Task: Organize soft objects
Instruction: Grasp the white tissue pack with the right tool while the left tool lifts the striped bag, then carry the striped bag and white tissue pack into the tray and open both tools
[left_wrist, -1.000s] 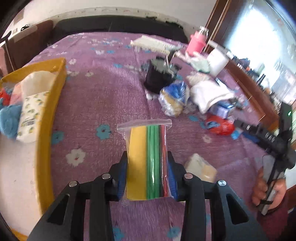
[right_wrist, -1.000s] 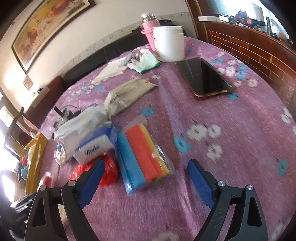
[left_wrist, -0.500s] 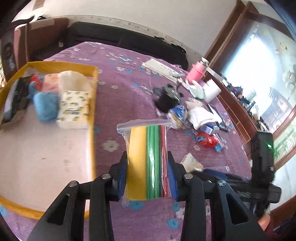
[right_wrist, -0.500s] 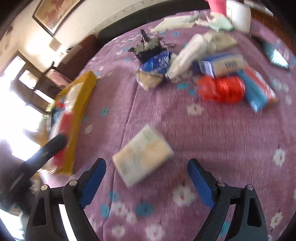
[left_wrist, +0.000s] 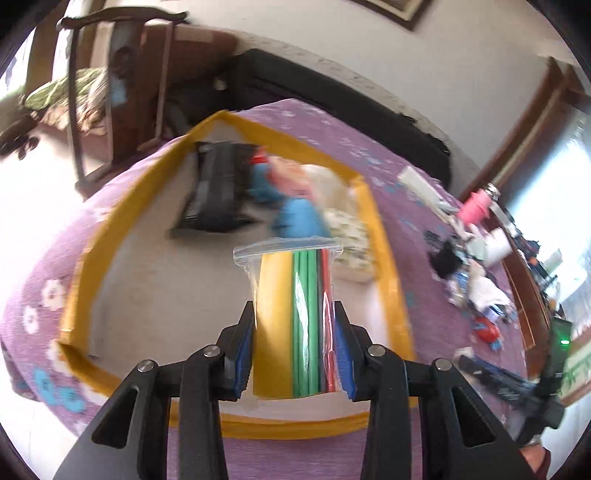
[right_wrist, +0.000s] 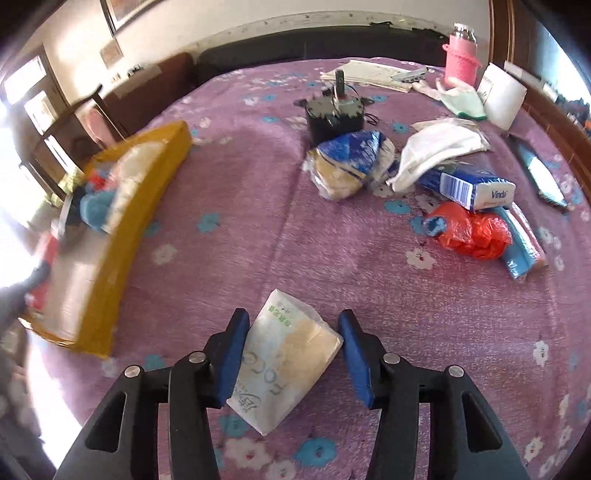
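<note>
Right tongs (right_wrist: 291, 354) closing around one tissue pack (right_wrist: 284, 365)

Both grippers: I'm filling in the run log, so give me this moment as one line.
left gripper: shut on zip bag of coloured strips, over yellow-rimmed tray | right gripper: jaws just closing around tissue pack, right pad apart

Left gripper (left_wrist: 293, 354) and right gripper (right_wrist: 291, 358), black angular plastic arms with triangular cut-outs, silver round screws, blue ribbed finger pads (right_wrist: 229, 354)
</note>
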